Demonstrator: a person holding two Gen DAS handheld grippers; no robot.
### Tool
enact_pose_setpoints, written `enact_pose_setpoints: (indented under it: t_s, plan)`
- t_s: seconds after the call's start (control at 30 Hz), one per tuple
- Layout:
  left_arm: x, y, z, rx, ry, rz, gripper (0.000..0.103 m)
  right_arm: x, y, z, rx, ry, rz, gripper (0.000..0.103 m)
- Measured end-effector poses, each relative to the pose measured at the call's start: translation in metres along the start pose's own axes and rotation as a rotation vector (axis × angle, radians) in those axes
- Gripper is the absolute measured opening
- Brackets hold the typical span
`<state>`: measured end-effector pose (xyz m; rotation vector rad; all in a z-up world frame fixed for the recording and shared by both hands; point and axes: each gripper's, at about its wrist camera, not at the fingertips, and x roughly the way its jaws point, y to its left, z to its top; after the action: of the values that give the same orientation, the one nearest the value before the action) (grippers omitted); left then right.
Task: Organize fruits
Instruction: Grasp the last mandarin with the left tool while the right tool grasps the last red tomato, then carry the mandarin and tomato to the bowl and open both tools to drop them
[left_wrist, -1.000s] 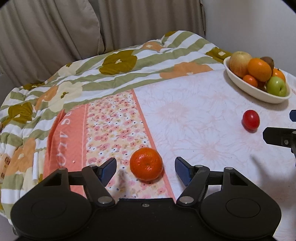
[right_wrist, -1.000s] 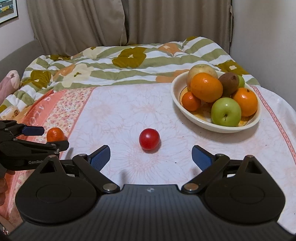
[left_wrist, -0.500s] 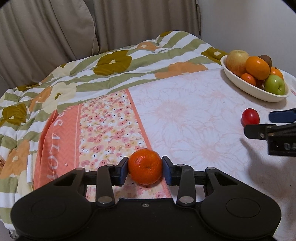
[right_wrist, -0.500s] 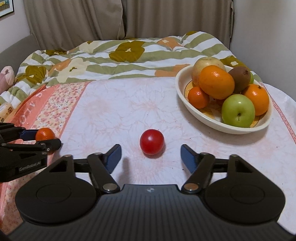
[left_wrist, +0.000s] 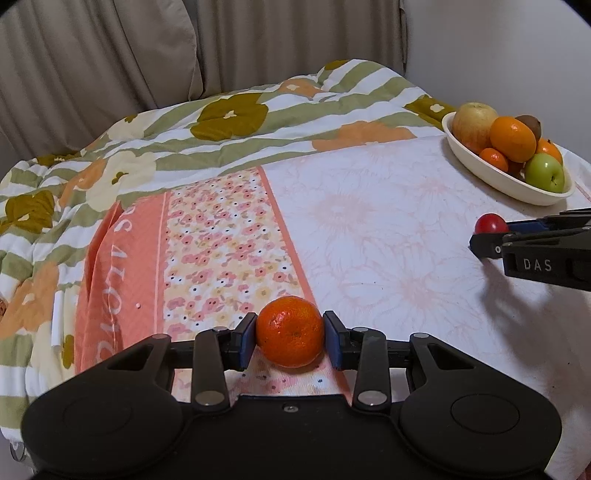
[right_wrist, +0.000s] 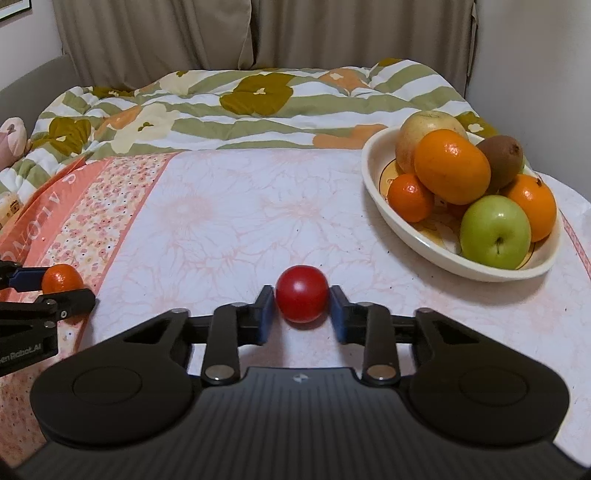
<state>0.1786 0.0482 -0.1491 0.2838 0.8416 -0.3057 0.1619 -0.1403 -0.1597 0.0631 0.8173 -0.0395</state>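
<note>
- Left gripper (left_wrist: 290, 341) is clamping a small round orange mandarin (left_wrist: 290, 331), which is sitting on the floral-bordered strip of the pink patterned cloth (left_wrist: 369, 229).
- Right gripper (right_wrist: 301, 308) is clamping a small glossy red tomato (right_wrist: 301, 293) resting mid-cloth.
- The cream oval bowl (right_wrist: 417, 240) of mixed fruit is sitting near the cloth's far right edge.

r gripper (right_wrist: 302, 310) clamped on tomato (right_wrist: 302, 298), blue pads pressing both sides, tomato sitting on cloth (right_wrist: 240, 221) btwn the jaws. bowl (right_wrist: 373, 177) ahead & right of jaws, well apart, piled w/ oranges, green apple (right_wrist: 495, 232), kiwi (right_wrist: 502, 161), pale apple at back. far left of jaws: l gripper (right_wrist: 55, 286) closed on mandarin (right_wrist: 61, 277), on the floral strip of cloth. quilt (right_wrist: 240, 99) & curtains beyond.
</note>
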Motion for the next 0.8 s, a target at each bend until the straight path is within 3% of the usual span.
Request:
enact_pose_setpoints:
  t_s: [0.37, 0.8]
  plan:
    - [-0.023, -0.009, 0.017, -0.047, -0.021, -0.007, 0.042, -0.023, -0.015, 0.012, 0.008, -0.018, 0.035, 0.045]
    - [-0.072, -0.06, 0.056, -0.086, -0.071, -0.037, 0.042, -0.084, -0.066, 0.04, 0.01, -0.056, 0.056, 0.045]
